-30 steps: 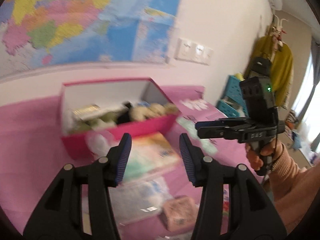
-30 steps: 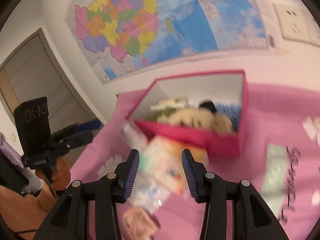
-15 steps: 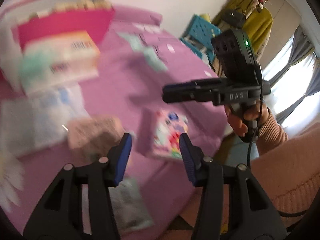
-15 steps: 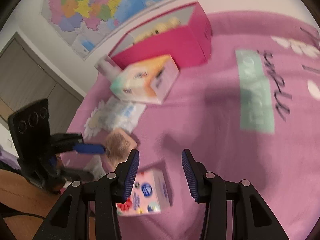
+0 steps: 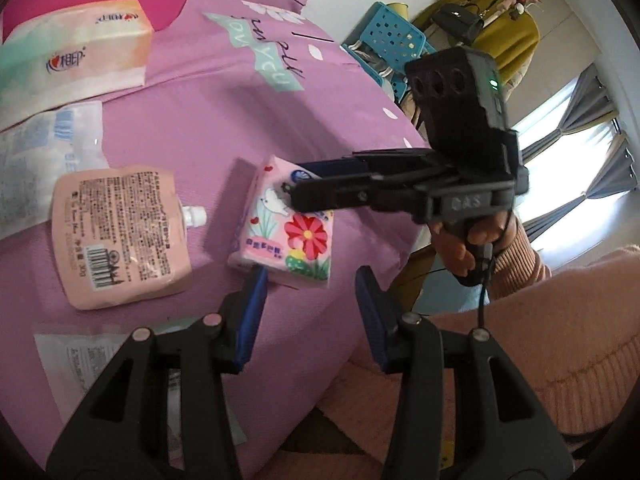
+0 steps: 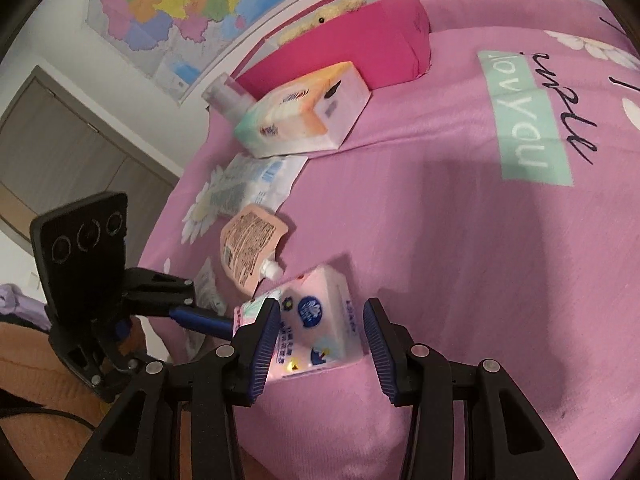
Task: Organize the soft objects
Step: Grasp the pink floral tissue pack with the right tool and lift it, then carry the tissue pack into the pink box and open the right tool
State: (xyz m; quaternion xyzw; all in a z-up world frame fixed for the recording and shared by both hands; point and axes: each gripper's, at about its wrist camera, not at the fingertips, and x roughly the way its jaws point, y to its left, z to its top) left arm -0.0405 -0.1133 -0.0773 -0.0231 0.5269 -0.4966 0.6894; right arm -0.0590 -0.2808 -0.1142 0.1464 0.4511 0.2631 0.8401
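Observation:
A small pink tissue pack [image 5: 292, 232] with a red flower print lies near the front edge of the pink cloth [image 5: 192, 120]. My left gripper [image 5: 312, 312] hovers just short of the pack's near edge; its jaws are closing with only cloth between them. My right gripper [image 6: 320, 340] straddles the same pack [image 6: 316, 320], jaws open, pads beside it without squeezing. In the left wrist view the right gripper [image 5: 316, 184] reaches over the pack from the right. A pink spouted pouch [image 5: 120, 232] lies left of the pack.
A large orange and green tissue pack [image 6: 304, 116], a flat wipes pack [image 6: 256, 184] and a bottle [image 6: 228, 100] lie before the pink box [image 6: 360, 52], which holds a plush toy [image 6: 324, 16]. A white sachet [image 5: 80, 368] lies at the cloth's edge. A blue basket [image 5: 384, 48] stands beyond.
Both grippers have tipped down and dropped from facing the pink box and wall map to the front of the cloth. They now meet at the small pink tissue pack.

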